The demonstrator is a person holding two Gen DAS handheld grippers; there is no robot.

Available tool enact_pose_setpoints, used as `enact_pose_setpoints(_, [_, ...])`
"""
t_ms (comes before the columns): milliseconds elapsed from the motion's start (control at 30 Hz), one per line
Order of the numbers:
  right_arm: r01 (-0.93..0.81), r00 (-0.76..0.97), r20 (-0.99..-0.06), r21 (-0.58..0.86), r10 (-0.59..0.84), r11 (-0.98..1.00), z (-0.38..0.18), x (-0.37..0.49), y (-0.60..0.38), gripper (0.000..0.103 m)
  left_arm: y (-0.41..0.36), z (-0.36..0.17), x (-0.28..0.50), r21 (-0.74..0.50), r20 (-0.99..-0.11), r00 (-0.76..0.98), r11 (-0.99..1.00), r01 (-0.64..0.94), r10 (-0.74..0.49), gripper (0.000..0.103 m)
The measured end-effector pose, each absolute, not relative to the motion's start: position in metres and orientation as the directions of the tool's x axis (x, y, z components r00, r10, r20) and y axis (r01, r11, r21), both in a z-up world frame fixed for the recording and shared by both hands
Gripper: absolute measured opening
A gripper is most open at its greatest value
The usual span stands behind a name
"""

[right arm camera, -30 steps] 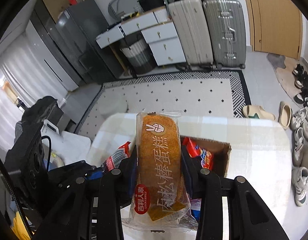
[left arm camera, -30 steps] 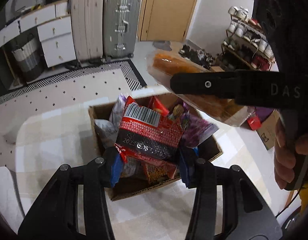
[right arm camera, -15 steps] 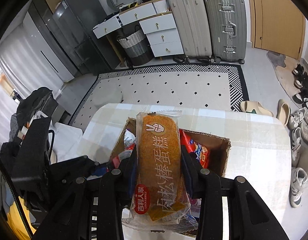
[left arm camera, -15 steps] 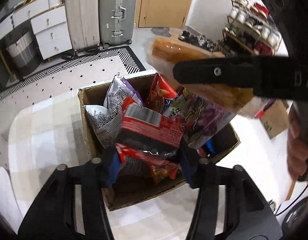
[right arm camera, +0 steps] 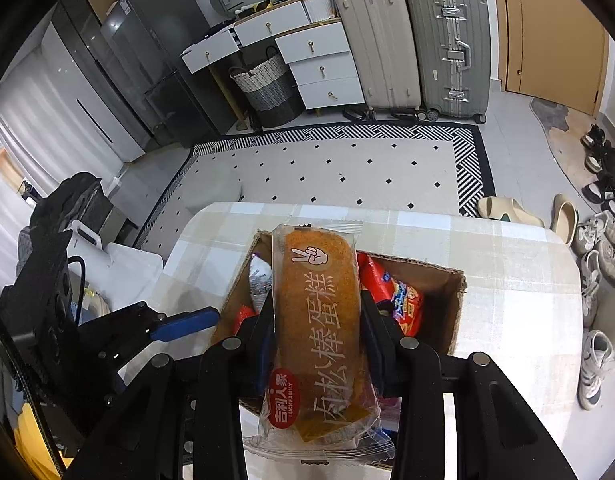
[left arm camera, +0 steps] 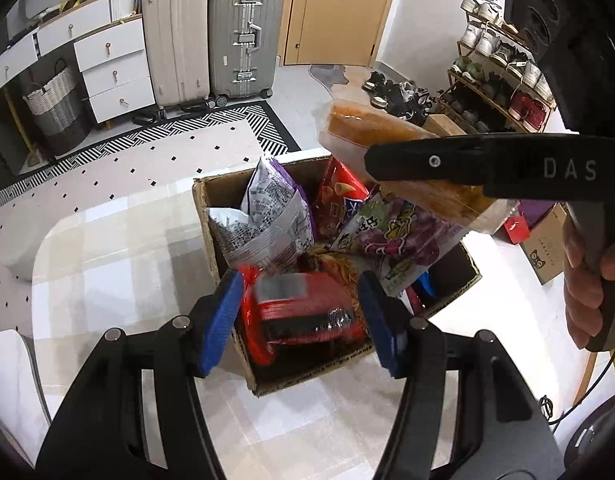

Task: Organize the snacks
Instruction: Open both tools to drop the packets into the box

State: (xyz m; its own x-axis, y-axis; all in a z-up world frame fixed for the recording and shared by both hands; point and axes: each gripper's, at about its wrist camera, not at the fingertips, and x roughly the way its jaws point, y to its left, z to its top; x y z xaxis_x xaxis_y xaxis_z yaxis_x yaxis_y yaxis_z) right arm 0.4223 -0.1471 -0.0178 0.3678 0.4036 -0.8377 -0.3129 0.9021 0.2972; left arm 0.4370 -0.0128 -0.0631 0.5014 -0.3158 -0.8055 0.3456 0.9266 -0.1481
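An open cardboard box (left arm camera: 205, 216) stands on the checked table, holding several snack bags. My left gripper (left arm camera: 300, 280) hangs low over its near end, jaws opening. A red snack packet (left arm camera: 303, 316) lies in the box between the blue pads, which stand just off its sides. A purple-and-silver bag (left arm camera: 267, 216), a red chip bag (left arm camera: 339, 196) and a grape-print bag (left arm camera: 403, 232) fill the rest. My right gripper (right arm camera: 316, 304) is shut on a long orange cake packet (right arm camera: 319, 320), held above the box (right arm camera: 447, 308). The cake packet (left arm camera: 359, 128) shows from the side at upper right.
The table (right arm camera: 507, 292) is rounded, with floor and a patterned rug (right arm camera: 347, 168) beyond. Two suitcases (left arm camera: 211, 32), white drawers (left arm camera: 111, 76) and a shoe rack (left arm camera: 499, 80) line the room. A white chair (right arm camera: 123, 264) stands on the left. A hand (left arm camera: 587, 292) grips the right gripper's handle.
My left gripper has sunk toward the box and its jaws have spread; the red packet now rests inside the box. The right gripper keeps the cake packet almost still.
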Motion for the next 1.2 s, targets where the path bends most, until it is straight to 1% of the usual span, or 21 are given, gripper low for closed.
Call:
enact_pose_setpoints(133, [-0.313,0.361,-0.843,0.294,0.399,0.903,-0.020,0.421,-0.140,0.038,-0.009,-0.054,0.407,-0.142,-0.798,0.516,0.929,0.342,-0.312,0.057])
enact_pose_setpoints(333, [-0.288,0.337,-0.863,0.286,0.376,0.914,-0.030,0.426,-0.136,0.038,-0.004,-0.050,0.389,-0.137,-0.792,0.527,0.931,0.339,-0.309,0.057])
enact_pose_setpoints(400, [-0.269,0.325,-0.874,0.279,0.360,0.922,-0.035,0.427,-0.135,0.042,-0.002,-0.047,0.386,-0.123,-0.784,0.547,0.937,0.328,-0.295,0.057])
enact_pose_setpoints(433, [-0.262,0.323,-0.875,0.283,0.360,0.923,-0.037,0.428,-0.135,0.045,0.000,-0.045,0.385,-0.122,-0.779,0.554,0.938,0.324,-0.293,0.060])
enact_pose_setpoints(467, [-0.261,0.324,-0.874,0.285,0.362,0.922,-0.038,0.428,-0.135,0.046,0.000,-0.042,0.383,-0.125,-0.777,0.556,0.938,0.324,-0.296,0.062])
enact_pose_setpoints(600, [-0.250,0.353,-0.867,0.275,0.352,0.928,-0.033,0.425,-0.138,0.048,0.005,-0.037,0.377,-0.121,-0.767,0.575,0.945,0.305,-0.284,0.065])
enact_pose_setpoints(733, [-0.257,0.363,-0.858,0.282,0.363,0.924,-0.022,0.417,-0.139,0.048,0.009,-0.032,0.370,-0.124,-0.766,0.582,0.951,0.282,-0.272,0.066])
enact_pose_setpoints(900, [-0.260,0.403,-0.839,0.277,0.364,0.925,-0.002,0.401,-0.145,0.048,0.005,-0.020,0.353,-0.099,-0.758,0.601,0.956,0.277,-0.253,0.067])
enact_pose_setpoints(1100, [-0.278,0.457,-0.803,0.280,0.383,0.919,0.035,0.370,-0.155,0.048,0.001,0.011,0.317,-0.067,-0.727,0.646,0.961,0.269,-0.231,0.077])
enact_pose_setpoints(1133, [-0.281,0.472,-0.793,0.280,0.386,0.918,0.043,0.361,-0.156,0.048,0.001,0.018,0.307,-0.060,-0.716,0.661,0.963,0.262,-0.224,0.078])
enact_pose_setpoints(1200, [-0.287,0.488,-0.777,0.287,0.397,0.914,0.055,0.347,-0.160,0.054,0.000,0.031,0.296,-0.044,-0.703,0.681,0.967,0.250,-0.208,0.078])
